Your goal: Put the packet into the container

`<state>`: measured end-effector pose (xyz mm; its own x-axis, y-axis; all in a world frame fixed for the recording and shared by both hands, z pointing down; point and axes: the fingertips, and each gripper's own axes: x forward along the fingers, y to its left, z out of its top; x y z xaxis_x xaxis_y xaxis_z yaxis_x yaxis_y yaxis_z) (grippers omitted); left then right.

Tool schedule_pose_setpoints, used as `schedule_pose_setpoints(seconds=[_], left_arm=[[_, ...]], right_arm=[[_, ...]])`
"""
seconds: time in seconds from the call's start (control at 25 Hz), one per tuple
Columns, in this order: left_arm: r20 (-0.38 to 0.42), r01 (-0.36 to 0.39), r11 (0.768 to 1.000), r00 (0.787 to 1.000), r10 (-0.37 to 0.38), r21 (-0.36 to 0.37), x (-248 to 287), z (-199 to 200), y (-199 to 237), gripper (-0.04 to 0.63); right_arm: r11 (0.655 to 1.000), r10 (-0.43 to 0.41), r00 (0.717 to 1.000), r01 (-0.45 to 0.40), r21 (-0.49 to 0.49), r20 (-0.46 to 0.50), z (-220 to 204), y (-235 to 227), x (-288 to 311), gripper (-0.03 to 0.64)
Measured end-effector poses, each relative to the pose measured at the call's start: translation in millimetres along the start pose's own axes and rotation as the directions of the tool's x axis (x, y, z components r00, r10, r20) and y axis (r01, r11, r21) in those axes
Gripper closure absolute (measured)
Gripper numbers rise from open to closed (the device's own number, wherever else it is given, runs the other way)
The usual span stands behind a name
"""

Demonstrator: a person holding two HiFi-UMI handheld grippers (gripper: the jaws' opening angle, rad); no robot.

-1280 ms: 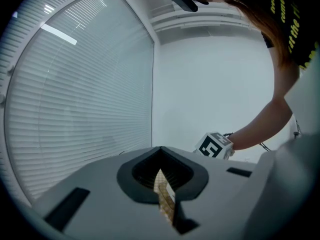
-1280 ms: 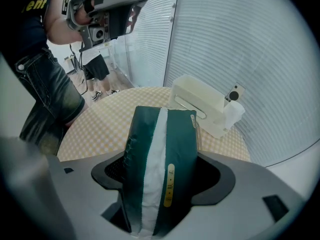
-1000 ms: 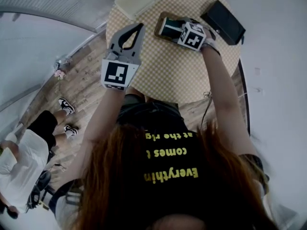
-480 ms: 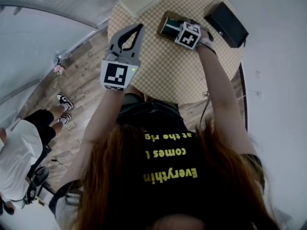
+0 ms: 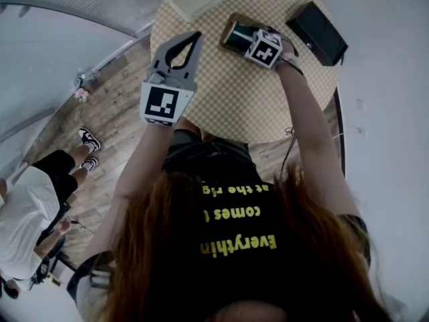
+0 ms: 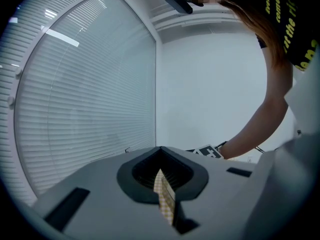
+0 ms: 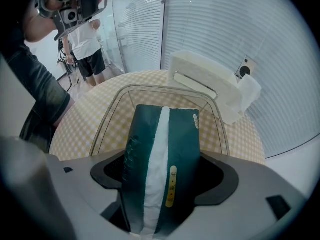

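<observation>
— What is the biggest thing here?
— The round table with the checked cloth. Both grippers are above it.
— And under the right gripper?
— The clear container lies directly below its jaws. The white lid is beyond the container, farther from the jaws. A black box lies to the right of that gripper.
— Where is the packet?
— The dark green packet, with a white stripe, is clamped between the right jaws. Its free end points down into the container. Whether it touches the bottom, I cannot tell.
— And the left gripper?
— Its jaws are together, with nothing between them. The container is well to its right.
</observation>
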<state>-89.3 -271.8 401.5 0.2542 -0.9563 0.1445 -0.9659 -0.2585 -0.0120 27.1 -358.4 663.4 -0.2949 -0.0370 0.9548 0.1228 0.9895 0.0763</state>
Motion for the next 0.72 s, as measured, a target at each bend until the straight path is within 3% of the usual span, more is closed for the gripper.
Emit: schedule_pose_setpoints(seconds=[0.28, 0.72], left_arm=[[0.005, -0.008, 1.0, 1.0, 0.008, 0.0, -4.8, 1.3, 2.6, 0.595], [0.025, -0.006, 1.0, 1.0, 0.005, 0.01, -7.1, 9.9, -0.2, 0.595]], right_arm=[[0.998, 0.045, 0.997, -0.048, 0.044, 0.07, 6.9, -1.0, -13.9, 0.209], [0.999, 0.028, 0.999, -0.028, -0.015, 0.039, 5.2, -0.8, -28.7, 0.205]])
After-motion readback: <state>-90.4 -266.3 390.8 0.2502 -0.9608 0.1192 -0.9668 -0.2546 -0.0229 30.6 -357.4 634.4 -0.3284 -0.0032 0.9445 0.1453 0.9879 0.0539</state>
